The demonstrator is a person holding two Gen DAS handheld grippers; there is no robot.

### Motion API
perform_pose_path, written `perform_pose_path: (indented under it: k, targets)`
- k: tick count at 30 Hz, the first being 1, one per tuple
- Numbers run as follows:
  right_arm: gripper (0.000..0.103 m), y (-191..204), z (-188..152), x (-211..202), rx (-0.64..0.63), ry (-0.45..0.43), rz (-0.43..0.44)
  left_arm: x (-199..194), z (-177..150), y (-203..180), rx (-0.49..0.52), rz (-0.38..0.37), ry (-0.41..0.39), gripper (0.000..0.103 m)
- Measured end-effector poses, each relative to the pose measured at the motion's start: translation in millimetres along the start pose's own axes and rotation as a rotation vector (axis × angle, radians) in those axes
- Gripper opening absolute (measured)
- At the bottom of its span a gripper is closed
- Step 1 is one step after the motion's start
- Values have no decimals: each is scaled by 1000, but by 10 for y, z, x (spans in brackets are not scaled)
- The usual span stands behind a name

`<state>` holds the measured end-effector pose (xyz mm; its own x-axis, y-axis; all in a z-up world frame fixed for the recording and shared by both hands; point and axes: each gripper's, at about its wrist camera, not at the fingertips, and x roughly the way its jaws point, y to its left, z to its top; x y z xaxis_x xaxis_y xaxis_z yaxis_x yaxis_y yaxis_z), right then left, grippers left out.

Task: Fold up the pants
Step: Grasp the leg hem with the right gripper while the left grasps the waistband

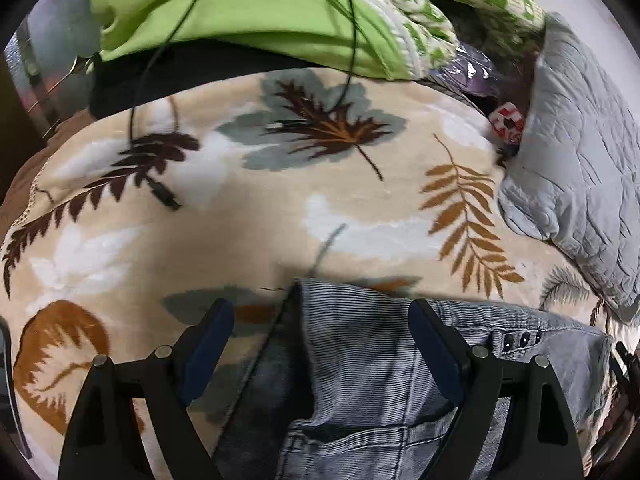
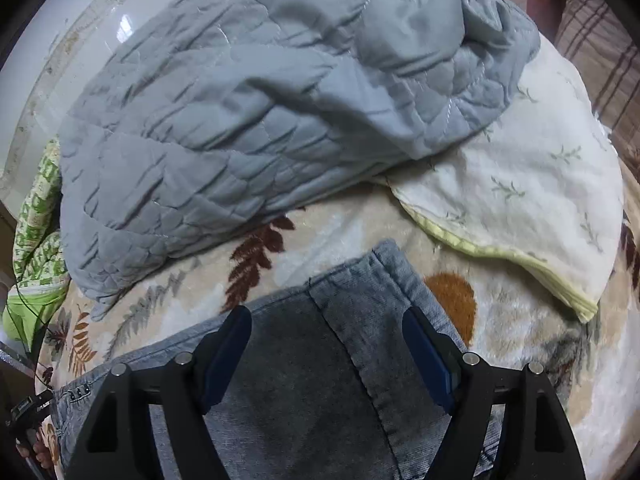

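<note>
Grey-blue denim pants (image 1: 360,352) lie on a beige leaf-print blanket (image 1: 248,208). In the left wrist view my left gripper (image 1: 320,320) is open, its fingers astride the pants' upper corner near a dark seam. Small dark buttons (image 1: 520,338) show to the right. In the right wrist view the pants (image 2: 320,360) fill the lower middle, with a folded corner (image 2: 384,264) pointing away. My right gripper (image 2: 326,328) is open just above the fabric, holding nothing.
A grey quilted cover (image 2: 240,112) lies bunched beyond the pants, also at the right of the left wrist view (image 1: 580,152). A white floral cloth (image 2: 520,184) lies at right. A green cloth (image 1: 240,12) and black cables (image 1: 160,192) lie at the far side.
</note>
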<state>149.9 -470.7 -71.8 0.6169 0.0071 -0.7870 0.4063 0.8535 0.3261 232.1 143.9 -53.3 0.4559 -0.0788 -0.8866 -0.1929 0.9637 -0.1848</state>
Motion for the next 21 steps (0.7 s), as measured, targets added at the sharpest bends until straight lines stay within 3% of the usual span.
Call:
perform_pose_path:
  k: [1,3,5,8,19,21]
  targets:
    - [81,-9,15,0,1,2,3,32,5,-20,6,5,4,79]
    - [81,-32,49,2,4,14,9,113,-4,-29,1,-22,37,48]
    - [81,-51,90,-12,7,13,15,155,-13,-38,2,-12,36,42]
    - [84,-54,144,-23,3,7,15,153,-10,-84,17,-43,26,21]
    - [84,-98,368,347,-12,36,-113,-110,-3,-185,44,-59,-53,14]
    - [77,-68,353,430,-35,57,-110,-177,2,-224,52,-62,-71,13]
